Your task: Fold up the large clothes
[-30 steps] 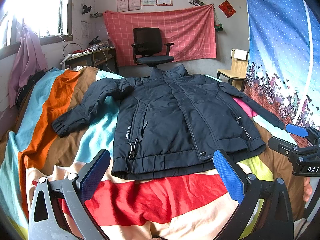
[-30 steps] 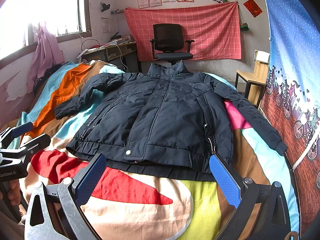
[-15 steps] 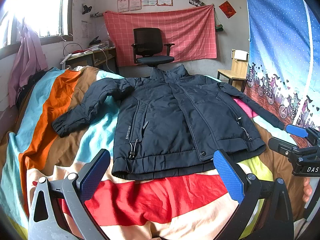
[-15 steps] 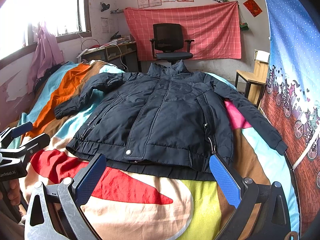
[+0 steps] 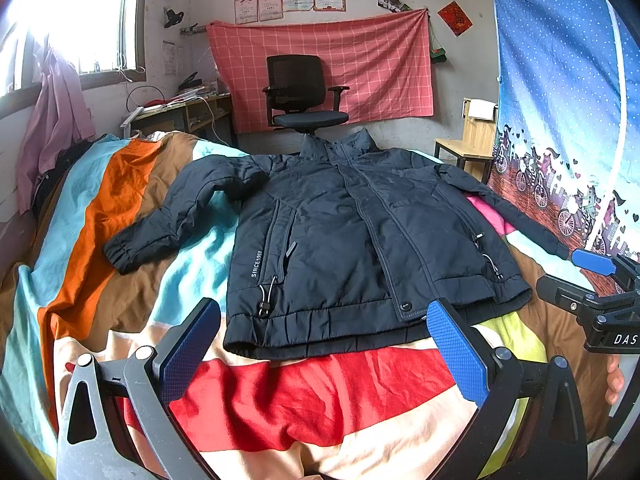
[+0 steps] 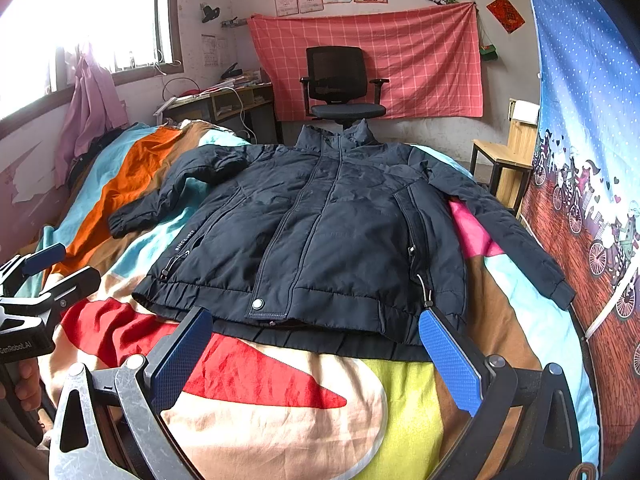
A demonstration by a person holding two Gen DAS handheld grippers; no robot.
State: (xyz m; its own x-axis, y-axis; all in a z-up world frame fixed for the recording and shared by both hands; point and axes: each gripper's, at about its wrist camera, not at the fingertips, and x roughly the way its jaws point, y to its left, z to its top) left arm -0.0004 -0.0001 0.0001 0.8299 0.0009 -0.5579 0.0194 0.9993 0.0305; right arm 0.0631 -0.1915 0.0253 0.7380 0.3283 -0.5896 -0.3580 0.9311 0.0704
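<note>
One dark jacket [image 5: 360, 240] lies flat, front up, on the striped bedspread [image 5: 320, 392], both sleeves spread out; its back side is hidden. Left gripper [image 5: 324, 354] is spread wide and holds nothing, just short of the hem — right gripper [image 6: 316, 360] likewise. Each handle is cut off at the frame edge. One office chair [image 5: 304, 96] stands behind, base partly hidden by the collar.
</note>
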